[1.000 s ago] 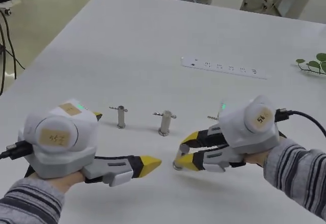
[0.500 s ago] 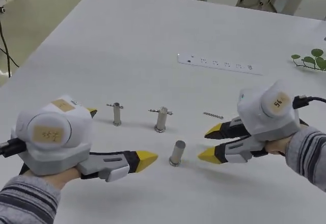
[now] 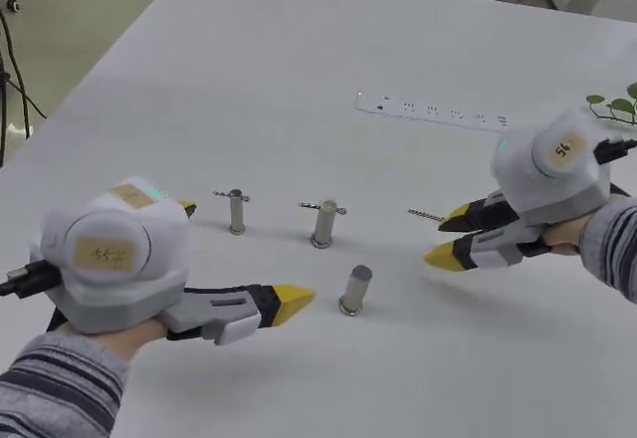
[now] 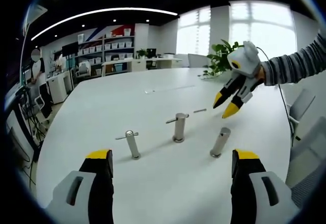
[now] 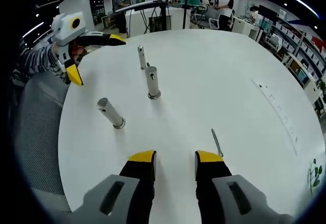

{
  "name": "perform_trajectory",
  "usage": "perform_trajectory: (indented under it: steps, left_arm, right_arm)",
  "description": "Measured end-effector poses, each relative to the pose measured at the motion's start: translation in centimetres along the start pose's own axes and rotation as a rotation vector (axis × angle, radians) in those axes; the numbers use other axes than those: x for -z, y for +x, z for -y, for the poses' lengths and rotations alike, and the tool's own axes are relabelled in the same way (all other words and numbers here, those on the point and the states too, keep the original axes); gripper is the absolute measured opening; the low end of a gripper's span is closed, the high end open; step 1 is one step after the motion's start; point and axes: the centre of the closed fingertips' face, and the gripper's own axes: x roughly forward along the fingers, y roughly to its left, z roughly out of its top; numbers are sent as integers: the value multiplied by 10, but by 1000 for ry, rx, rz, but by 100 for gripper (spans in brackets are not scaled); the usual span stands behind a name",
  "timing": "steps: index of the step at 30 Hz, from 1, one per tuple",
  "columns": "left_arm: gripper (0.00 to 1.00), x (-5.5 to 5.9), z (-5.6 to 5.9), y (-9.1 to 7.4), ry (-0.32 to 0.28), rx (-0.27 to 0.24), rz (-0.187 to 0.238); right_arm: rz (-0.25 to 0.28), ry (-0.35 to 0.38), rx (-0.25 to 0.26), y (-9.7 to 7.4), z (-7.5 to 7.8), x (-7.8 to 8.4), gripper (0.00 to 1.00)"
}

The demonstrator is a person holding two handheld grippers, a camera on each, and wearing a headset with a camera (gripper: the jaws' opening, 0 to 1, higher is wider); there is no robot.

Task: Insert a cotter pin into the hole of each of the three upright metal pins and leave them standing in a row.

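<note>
On the white tabletop (image 3: 299,90), the thin loose cotter pin (image 3: 422,215) lies beside the right gripper (image 3: 445,236), whose spread, empty jaws should straddle it squarely, the left gripper (image 4: 172,158) likewise spread near the bare grey metal pin (image 3: 355,290).

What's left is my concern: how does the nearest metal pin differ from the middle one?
The middle pin carries a cotter pin through its top; the nearest pin has none. The middle pin lines up with the left pin; the nearest pin sits nearer the person, out of that row. Both stand on their bases.
</note>
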Motion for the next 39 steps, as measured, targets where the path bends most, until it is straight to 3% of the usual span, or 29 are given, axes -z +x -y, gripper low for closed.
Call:
perform_trajectory:
  steps: [15, 23, 39]
  left_arm:
    - [95, 2, 0, 1, -18, 11, -4]
    - [92, 4, -3, 2, -17, 1, -10]
    - [89, 9, -3, 1, -20, 6, -27]
  right_arm:
    - [-46, 37, 31, 18, 45, 7, 21]
    - [-48, 87, 19, 30, 55, 11, 18]
    - [-113, 17, 35, 31, 70, 17, 0]
